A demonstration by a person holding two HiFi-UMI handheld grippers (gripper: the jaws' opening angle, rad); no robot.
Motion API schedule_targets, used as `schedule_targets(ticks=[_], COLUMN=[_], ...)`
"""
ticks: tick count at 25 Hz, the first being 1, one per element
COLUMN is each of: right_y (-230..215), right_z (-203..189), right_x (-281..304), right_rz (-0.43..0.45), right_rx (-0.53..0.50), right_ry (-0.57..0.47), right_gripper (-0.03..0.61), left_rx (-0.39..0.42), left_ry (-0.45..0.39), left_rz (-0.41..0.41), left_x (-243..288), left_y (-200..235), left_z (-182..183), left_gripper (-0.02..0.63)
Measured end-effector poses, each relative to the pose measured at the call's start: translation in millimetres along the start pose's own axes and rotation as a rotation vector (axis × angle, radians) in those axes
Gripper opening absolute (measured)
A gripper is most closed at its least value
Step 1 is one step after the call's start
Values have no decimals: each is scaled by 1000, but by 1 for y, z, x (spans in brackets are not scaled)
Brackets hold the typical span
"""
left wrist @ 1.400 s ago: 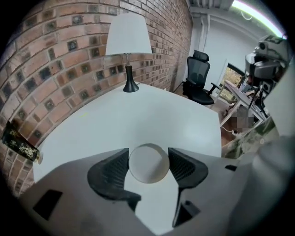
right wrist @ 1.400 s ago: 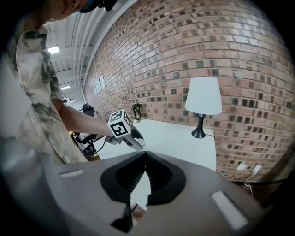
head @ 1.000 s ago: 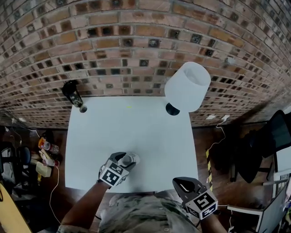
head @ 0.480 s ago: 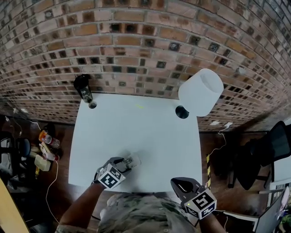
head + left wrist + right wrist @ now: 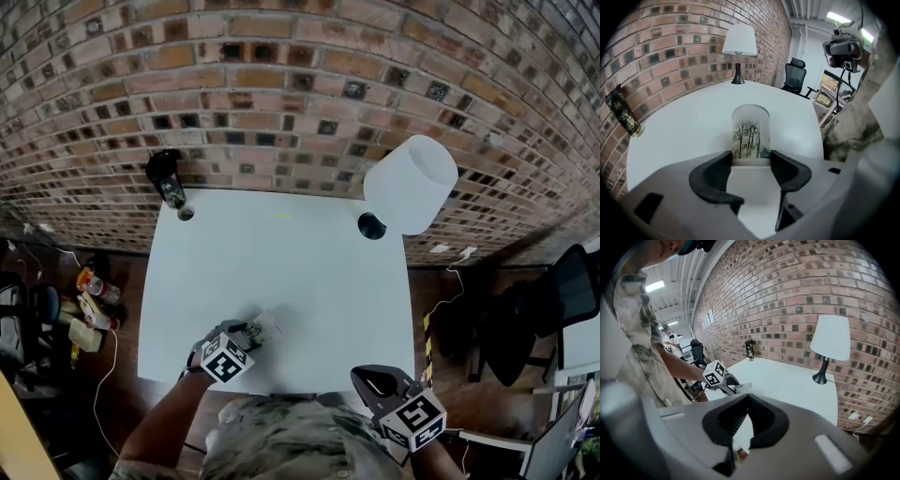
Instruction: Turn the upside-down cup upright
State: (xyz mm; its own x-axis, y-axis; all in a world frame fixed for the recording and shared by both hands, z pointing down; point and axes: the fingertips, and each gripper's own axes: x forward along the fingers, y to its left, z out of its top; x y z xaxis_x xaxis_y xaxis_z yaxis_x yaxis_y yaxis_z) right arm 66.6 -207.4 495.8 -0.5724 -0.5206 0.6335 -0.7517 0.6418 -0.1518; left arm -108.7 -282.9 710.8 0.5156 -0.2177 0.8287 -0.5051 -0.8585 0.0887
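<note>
The left gripper has its jaws on the cup. One jaw is on each side of the cup, low down near its bottom, and they squeeze it between them. Only the tips of the jaws reach the cup. Most of the cup sticks up past them.

The cup is clear glass with green and dark trees drawn on it. It stands straight up on the white tabletop. I cannot tell which end is on top. In the head view the cup is near the front edge of the tabletop, a bit to the left of the middle. The left gripper points down at it from the front.

The right gripper has its jaws squeezed together, and nothing is between them. It is by the front right corner of the tabletop, well away from the cup. Its view shows the left gripper and the cup across the tabletop.

At the far right corner of the tabletop stands a lamp with a white shade and a black foot. At the far left corner a dark thing with gold marks leans against the brick wall. A small round thing lies just beside it. A black chair stands on the floor past the lamp end of the tabletop.
</note>
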Motion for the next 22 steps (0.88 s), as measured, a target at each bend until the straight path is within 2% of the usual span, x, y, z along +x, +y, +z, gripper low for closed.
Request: schedule_targets(ticks=[5,7,10,12,15,19,22], right_y=[-6,-10,-17,-21,-27,-32,-38], right_z=[-7,-9,-10,-11,-13,-15,-19], right_x=[-6,-9,-15,-18,-22,-28,-33], right_rz=[3,4,2,5,15,29,29], right_rx=[5,-1,3,5,6,-11,-1], right_ry=[8,7,0,-3,-5,-14,-13], right_gripper=[3,3,3,3,3,3,3], left_rx=[-14,-15,16,47,100,150,162], left_ry=[22,16,8,17,105,266,325], left_rz=[10,35,105,133,130,114,111], left_x=[2,0,-14,-22,-11,18,29], left_y=[3,5,7,4,-4,-9,-12], left_z=[-5,-2,14,32,50,51,48], left_gripper=[282,310,359,365,367,371,352])
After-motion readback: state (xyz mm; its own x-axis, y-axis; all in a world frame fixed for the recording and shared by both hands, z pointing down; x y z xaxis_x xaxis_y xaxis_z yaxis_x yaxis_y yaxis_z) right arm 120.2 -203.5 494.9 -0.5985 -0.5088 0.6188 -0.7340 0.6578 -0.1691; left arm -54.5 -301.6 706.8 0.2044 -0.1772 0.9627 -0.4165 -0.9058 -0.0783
